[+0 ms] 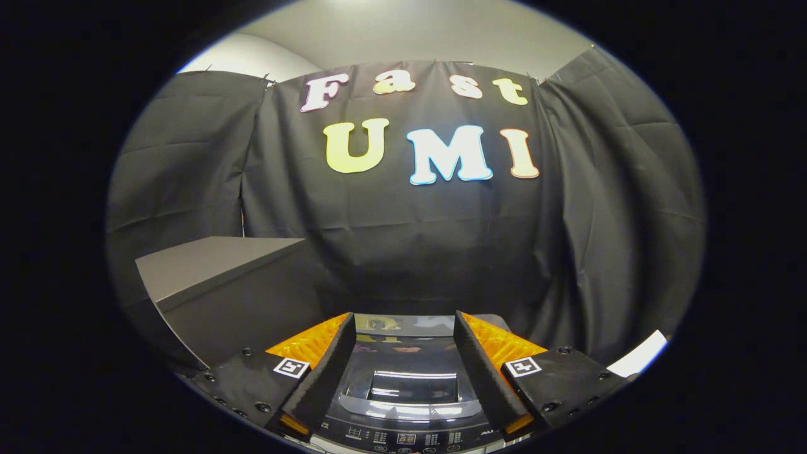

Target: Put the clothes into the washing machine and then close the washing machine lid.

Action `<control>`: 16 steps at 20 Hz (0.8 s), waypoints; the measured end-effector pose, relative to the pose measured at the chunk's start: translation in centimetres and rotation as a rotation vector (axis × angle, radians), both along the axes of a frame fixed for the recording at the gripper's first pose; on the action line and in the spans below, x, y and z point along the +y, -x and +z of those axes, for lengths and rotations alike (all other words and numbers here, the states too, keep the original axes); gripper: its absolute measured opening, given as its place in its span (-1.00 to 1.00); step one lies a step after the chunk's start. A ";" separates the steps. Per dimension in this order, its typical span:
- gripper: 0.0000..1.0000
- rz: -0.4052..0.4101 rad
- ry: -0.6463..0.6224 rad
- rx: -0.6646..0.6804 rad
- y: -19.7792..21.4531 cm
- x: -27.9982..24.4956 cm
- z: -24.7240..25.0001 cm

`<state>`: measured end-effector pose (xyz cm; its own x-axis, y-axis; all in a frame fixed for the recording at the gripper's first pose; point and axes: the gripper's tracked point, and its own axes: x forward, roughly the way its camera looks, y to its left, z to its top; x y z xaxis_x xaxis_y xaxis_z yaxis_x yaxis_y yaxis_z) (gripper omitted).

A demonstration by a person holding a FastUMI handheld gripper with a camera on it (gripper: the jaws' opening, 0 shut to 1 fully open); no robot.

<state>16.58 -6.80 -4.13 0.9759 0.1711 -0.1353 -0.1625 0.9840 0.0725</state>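
Note:
The washing machine (403, 403) sits directly below and ahead of my fingers. I see it from above. Its glossy dark lid (403, 372) lies flat and closed, with a glass window in it. The control panel (403, 437) with small displays and buttons runs along the near edge. My gripper (403, 328) hangs above the lid, open, with nothing between its fingers. The fingers (328, 372) stand well apart on either side of the lid's window.
A grey box-like cabinet (220, 277) stands to the left of the machine, its top higher than the lid. Black cloth (410, 252) hangs close behind and to the right. A white flat object (640, 355) shows beyond the right finger.

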 end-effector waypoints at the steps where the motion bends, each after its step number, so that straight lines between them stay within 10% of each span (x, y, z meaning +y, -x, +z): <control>1: 0.94 -0.001 -0.007 -0.011 0.8 0.0 0.6; 16: 0.93 -0.085 0.009 -0.095 14.2 -0.3 4.4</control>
